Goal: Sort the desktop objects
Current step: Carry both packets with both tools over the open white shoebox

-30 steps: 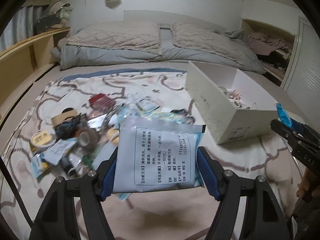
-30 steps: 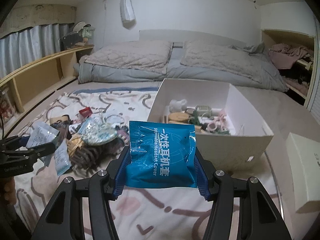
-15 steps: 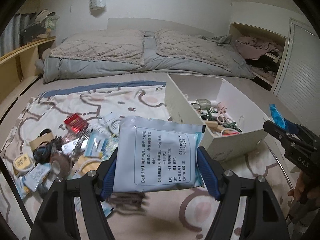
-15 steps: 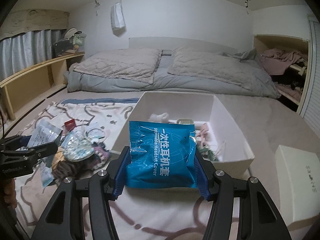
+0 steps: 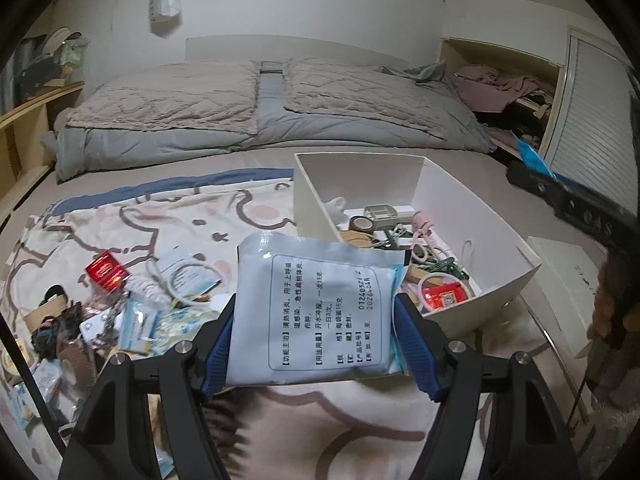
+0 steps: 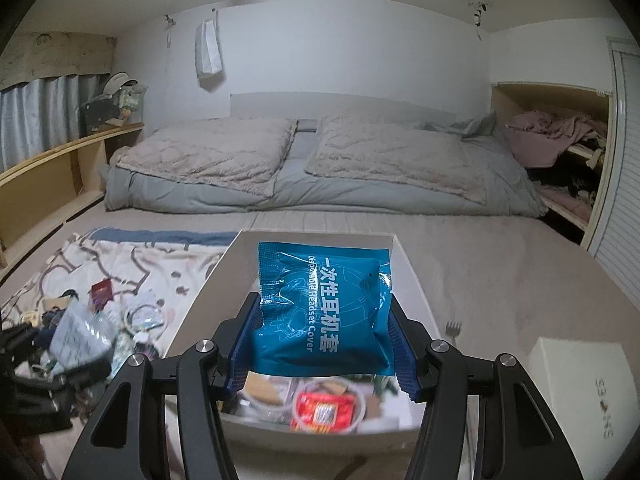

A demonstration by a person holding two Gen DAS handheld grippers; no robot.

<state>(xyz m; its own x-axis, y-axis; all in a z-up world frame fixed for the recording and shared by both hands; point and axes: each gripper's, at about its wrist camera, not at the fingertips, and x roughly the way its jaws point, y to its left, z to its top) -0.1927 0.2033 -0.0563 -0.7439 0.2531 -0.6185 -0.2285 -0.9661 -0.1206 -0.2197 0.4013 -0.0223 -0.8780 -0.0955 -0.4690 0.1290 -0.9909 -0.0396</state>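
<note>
My left gripper (image 5: 314, 332) is shut on a pale grey-blue sachet (image 5: 316, 308) with printed text, held above the patterned blanket just left of the white box (image 5: 492, 240). My right gripper (image 6: 322, 344) is shut on a blue headset-cover packet (image 6: 320, 304) and holds it over the white box (image 6: 412, 276), whose contents show blurred below. The right gripper also shows at the right edge of the left wrist view (image 5: 576, 204). The box holds several small items, among them a red packet (image 5: 444, 298) and tape rolls.
A pile of loose small objects (image 5: 120, 304) lies on the blanket (image 5: 168, 220) left of the box. A white lidded box (image 6: 580, 384) sits to the right. A fork (image 6: 453, 327) lies on the mattress. Pillows and duvet (image 6: 304, 160) are behind.
Both grippers have moved right and forward toward the white box with their packets. The right one has risen over the box; the left one has come up beside its left wall.
</note>
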